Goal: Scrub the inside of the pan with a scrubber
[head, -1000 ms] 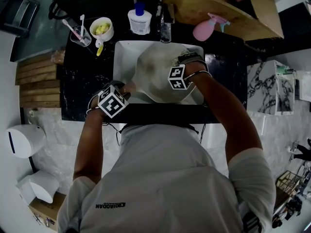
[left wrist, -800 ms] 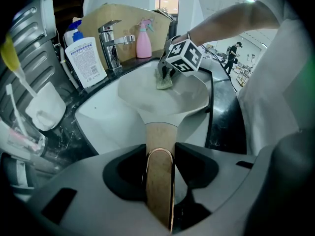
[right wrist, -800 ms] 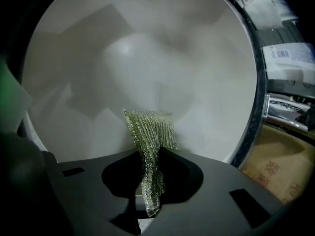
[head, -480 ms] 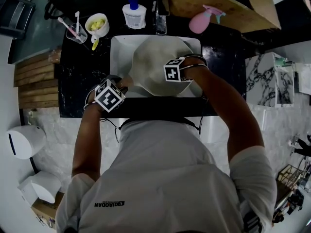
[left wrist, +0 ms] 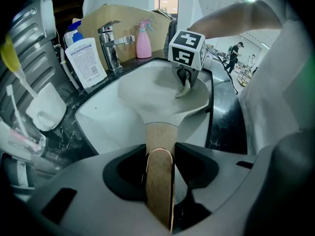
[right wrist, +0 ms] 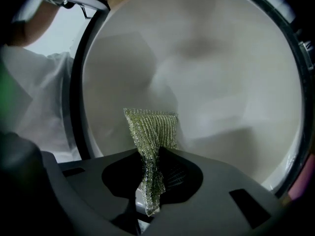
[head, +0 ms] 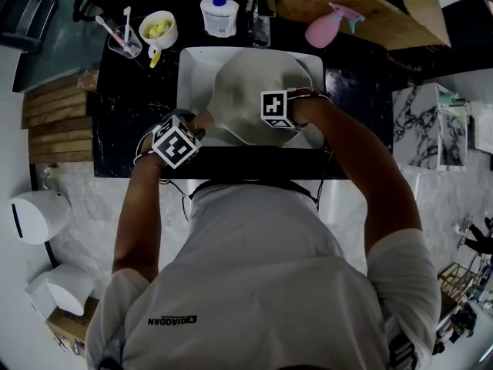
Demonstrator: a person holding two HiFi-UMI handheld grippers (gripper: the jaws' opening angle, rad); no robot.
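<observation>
The person wears a white short-sleeved T-shirt (head: 254, 284) with small dark print on the back. The left gripper (left wrist: 160, 157) and the right gripper (right wrist: 151, 167) are grey, with black-and-white marker cubes (head: 176, 143).

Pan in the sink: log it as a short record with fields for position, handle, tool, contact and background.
position: pan held over the white sink, inside facing up
handle: pan handle clamped between the jaws of the left gripper
tool: green mesh scrubber pinched in the right gripper
contact: scrubber's free end appears to rest on the pan's inner surface
background: faucet and pink spray bottle behind the sink
</observation>
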